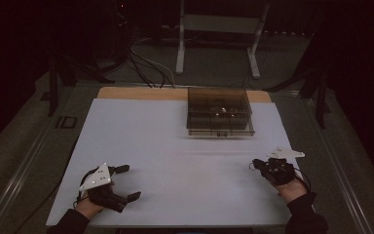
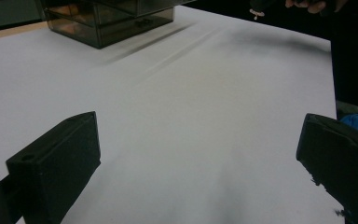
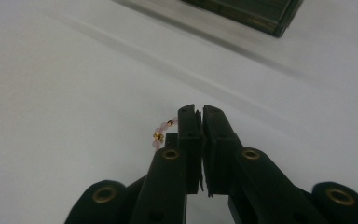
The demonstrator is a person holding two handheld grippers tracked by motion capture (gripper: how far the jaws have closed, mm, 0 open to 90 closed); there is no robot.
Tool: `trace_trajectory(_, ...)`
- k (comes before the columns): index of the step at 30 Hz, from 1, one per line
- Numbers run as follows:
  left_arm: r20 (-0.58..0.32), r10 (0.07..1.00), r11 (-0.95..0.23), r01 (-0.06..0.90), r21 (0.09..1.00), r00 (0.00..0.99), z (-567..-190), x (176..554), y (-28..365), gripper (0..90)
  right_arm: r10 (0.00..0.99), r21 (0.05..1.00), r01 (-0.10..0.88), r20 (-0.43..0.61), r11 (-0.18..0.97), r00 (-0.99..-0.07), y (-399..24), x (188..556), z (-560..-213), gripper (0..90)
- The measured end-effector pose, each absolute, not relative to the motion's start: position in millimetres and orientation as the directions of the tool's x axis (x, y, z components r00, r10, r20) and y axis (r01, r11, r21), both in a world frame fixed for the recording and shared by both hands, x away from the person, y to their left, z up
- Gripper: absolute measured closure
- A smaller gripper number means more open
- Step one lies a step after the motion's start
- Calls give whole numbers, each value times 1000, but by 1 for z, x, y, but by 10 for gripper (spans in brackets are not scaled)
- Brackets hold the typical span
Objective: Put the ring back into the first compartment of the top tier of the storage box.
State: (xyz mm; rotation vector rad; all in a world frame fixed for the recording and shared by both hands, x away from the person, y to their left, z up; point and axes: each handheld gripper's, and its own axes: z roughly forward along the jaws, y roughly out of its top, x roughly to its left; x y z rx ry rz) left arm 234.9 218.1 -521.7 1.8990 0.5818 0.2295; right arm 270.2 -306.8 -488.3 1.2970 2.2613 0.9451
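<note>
Right gripper view brings out what the high view hardly resolves: the right gripper (image 3: 202,112) has its jaws pressed together on a bead bracelet (image 3: 161,133), whose pale pink and gold beads curl out at the left of the jaw tips, above the white table (image 3: 65,93). From the high view the same bracelet is a faint loop (image 1: 251,165) at the tip of the right gripper (image 1: 259,164), near the table's right side. Left gripper view looks across bare white table (image 2: 191,116) between two black jaws standing wide apart with nothing between them, and at its far top edge it catches the other hand with the small dangling bracelet (image 2: 255,14).

A dark, see-through box with compartments (image 1: 219,112) sits at the far edge of the table, a little right of the middle (its contents are too dim to make out). Between it and both grippers lies a broad open stretch of table.

At the near left, the left gripper (image 1: 125,183) lies low over the table, pointing right, its jaws spread. The right hand (image 1: 292,187) comes in from the near right corner, its gripper pointing left and slightly away.
</note>
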Motion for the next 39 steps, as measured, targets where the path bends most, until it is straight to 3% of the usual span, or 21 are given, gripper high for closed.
trace_trajectory(39,-113,493,-295,288,911,863,-522,235,218,11,827,734,559,-6,385,-562,-276,307,-458,866)
